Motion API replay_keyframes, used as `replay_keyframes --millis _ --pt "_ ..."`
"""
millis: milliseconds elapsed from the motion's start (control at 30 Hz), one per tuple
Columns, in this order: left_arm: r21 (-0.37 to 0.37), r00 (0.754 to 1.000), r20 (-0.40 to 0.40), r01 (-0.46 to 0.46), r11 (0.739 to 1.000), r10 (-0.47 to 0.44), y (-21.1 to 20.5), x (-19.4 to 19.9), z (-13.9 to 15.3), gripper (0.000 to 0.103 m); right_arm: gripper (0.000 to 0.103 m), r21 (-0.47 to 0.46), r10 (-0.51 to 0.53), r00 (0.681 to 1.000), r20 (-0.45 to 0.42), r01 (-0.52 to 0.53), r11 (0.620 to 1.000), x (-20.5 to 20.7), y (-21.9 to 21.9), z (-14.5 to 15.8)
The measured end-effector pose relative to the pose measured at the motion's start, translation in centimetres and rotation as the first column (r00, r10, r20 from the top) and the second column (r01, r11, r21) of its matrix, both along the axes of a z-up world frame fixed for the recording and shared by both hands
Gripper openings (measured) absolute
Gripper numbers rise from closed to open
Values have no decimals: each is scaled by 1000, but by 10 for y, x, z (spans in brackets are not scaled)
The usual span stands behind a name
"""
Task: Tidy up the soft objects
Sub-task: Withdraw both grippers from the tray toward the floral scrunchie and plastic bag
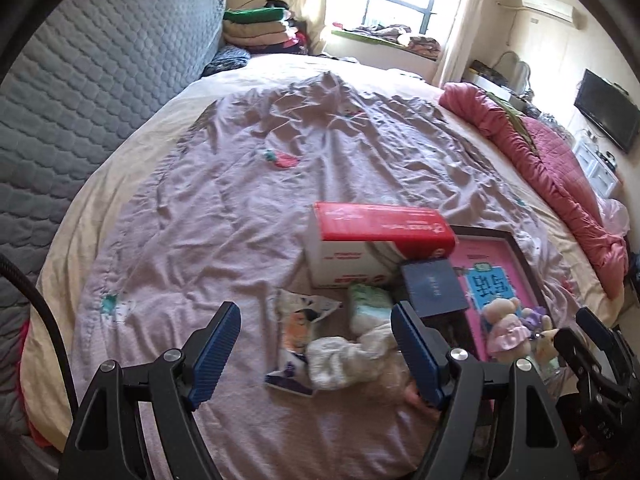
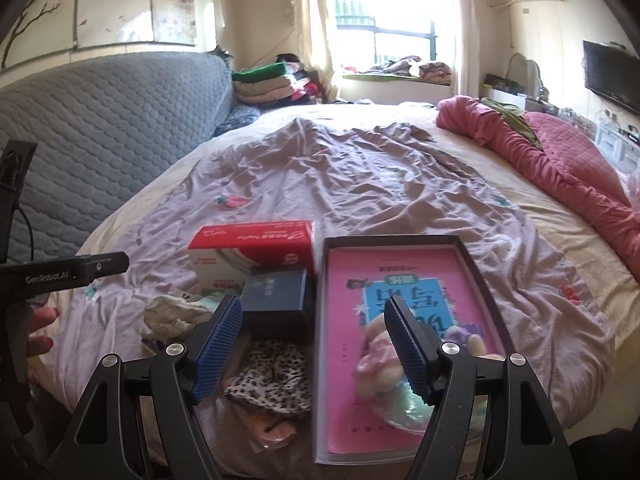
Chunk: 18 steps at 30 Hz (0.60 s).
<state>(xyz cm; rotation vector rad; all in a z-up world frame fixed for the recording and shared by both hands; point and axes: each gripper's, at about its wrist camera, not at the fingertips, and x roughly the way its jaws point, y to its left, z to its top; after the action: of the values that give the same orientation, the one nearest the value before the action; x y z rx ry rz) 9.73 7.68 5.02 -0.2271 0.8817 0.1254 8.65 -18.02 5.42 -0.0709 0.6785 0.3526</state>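
My left gripper (image 1: pixel 316 346) is open above the mauve bedsheet (image 1: pixel 224 208), its pads touching nothing. Below and between its fingers lie a crumpled white cloth (image 1: pixel 344 358), a torn printed packet (image 1: pixel 298 320) and a pale green soft pack (image 1: pixel 368 304). A plush toy in a pink dress (image 1: pixel 506 330) lies on the pink book to the right. My right gripper (image 2: pixel 316 346) is open too, hovering over a leopard-print cloth (image 2: pixel 272 376) and the shallow dark box's (image 2: pixel 472 264) left edge. The plush toy (image 2: pixel 380 364) shows behind its right finger.
A red-and-white carton (image 2: pixel 252 248) and a dark blue box (image 2: pixel 276 296) stand behind the cloths. A pink quilt (image 2: pixel 560 160) is bunched along the bed's right side, and a grey padded headboard (image 2: pixel 100 120) runs on the left. A hand (image 2: pixel 40 328) holds the left tool's black body (image 2: pixel 60 274).
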Motion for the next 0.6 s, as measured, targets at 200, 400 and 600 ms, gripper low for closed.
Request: replay_keyframes --millis 200,400,600 --pt "-37 999 -28 -23 999 22 18 1 -11 77 75 -16 58 998 -34 -58 998 -1 25 -14" --pt "-93 998 -65 9 996 -15 20 6 -25 77 75 -24 108 991 -75 -110 994 -2 49 -33" --pt "-102 992 -103 67 992 -78 6 15 -45 77 75 -39 140 981 -133 -146 988 -2 68 -57"
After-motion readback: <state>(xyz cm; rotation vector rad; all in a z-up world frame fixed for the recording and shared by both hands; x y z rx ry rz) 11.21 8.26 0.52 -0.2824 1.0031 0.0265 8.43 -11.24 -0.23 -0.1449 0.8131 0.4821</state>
